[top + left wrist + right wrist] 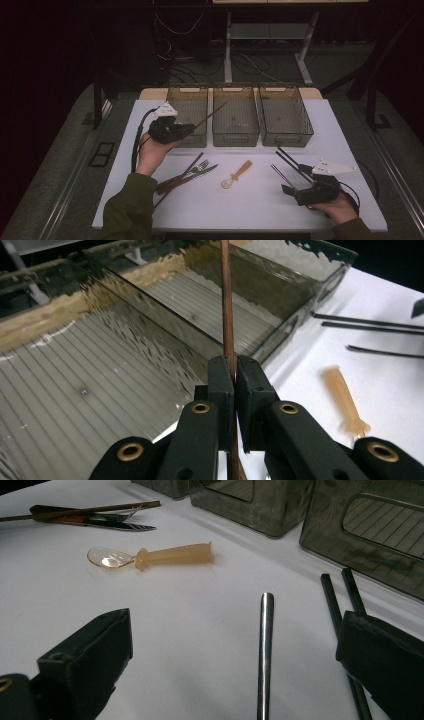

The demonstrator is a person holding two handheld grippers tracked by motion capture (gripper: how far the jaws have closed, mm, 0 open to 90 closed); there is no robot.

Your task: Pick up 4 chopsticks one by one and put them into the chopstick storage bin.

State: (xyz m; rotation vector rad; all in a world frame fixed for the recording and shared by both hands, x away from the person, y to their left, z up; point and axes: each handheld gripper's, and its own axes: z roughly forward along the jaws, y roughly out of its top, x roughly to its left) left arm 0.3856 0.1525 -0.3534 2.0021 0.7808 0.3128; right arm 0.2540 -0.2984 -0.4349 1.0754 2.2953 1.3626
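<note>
My left gripper is shut on a thin brown chopstick, held above the table at the front of the left bin. In the left gripper view both jaws pinch the chopstick, which points out over the ribbed bin floors. My right gripper rests low at the table's right, open. In the right gripper view a metal chopstick lies on the table between the spread jaws, untouched, and two black chopsticks run beside the right jaw.
Three smoky clear bins stand in a row at the back: left, middle and right. An amber plastic spoon lies mid-table. A pile of cutlery with a fork, a knife and brown chopsticks lies left of centre. Black chopsticks lie near the right gripper.
</note>
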